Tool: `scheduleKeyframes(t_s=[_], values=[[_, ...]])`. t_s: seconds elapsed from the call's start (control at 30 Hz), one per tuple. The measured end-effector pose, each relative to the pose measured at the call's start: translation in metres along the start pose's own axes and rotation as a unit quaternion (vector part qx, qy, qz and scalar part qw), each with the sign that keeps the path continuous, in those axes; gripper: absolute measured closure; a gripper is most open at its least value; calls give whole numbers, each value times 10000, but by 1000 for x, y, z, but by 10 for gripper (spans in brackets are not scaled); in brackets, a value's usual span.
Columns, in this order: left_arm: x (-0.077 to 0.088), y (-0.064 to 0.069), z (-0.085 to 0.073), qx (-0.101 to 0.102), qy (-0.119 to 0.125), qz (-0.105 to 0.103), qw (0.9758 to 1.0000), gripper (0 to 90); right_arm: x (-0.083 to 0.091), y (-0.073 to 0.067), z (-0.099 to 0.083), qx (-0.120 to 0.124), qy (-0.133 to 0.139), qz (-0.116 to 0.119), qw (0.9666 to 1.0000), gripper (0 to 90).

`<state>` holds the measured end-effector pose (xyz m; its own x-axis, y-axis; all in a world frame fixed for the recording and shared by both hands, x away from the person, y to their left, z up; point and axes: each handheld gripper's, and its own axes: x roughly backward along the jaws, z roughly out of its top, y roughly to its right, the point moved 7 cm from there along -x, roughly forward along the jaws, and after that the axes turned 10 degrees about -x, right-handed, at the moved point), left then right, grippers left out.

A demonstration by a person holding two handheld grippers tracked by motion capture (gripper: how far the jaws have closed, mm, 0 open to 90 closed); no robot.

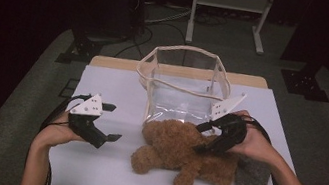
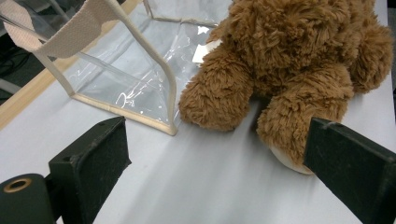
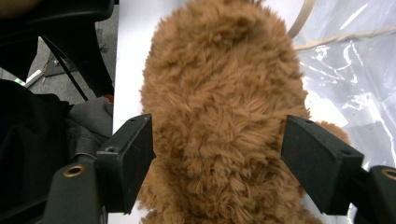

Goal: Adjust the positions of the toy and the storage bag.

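- High view: a brown teddy bear [image 1: 183, 152] lies on its side on the white table cover [image 1: 100, 163], near the middle and a little toward the near edge; a clear plastic bag [image 1: 181, 87] with cream trim stands open just behind it, touching the bear's far side.
- The right gripper [image 1: 203, 137] sits over the bear's right part, its jaws spread wide, one to each side of the plush body; a grey cloth item [image 1: 252, 175] lies just right of the bear, close under the right hand.
- Right gripper view: the bear [image 3: 219, 116] fills the gap between the two black jaws; the left one lies against the fur, the right one close beside it, and I cannot tell whether they press it.
- The left gripper [image 1: 109, 121] hovers over the left part of the cover, well apart from the bear; its jaws stand wide with nothing between them.
- Left gripper view: the bear's limbs [image 2: 261, 93] lie ahead on the right, one paw just beside the right jaw; the bag's trimmed corner [image 2: 170, 126] touches the bear's arm; a woven cream handle [image 2: 65, 28] arches at the far left.
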<state>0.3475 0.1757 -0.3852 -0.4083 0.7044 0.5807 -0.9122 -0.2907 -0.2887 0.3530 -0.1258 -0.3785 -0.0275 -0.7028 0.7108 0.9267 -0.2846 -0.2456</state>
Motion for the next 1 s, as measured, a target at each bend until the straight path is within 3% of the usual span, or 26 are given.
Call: scheduleKeyframes(t_s=[0.37,0.67,1.0], values=[[0,0,-1,3,1,-19,10000,61,-22,2,-7,-4,25,17,10000,189],[-1,0,-1,-14,-12,-45,10000,61,-32,2,-7,136,3,-121,9998,153],[-2,1,-2,-1,-20,-65,10000,61,-44,8,-10,101,-65,-254,9996,130]])
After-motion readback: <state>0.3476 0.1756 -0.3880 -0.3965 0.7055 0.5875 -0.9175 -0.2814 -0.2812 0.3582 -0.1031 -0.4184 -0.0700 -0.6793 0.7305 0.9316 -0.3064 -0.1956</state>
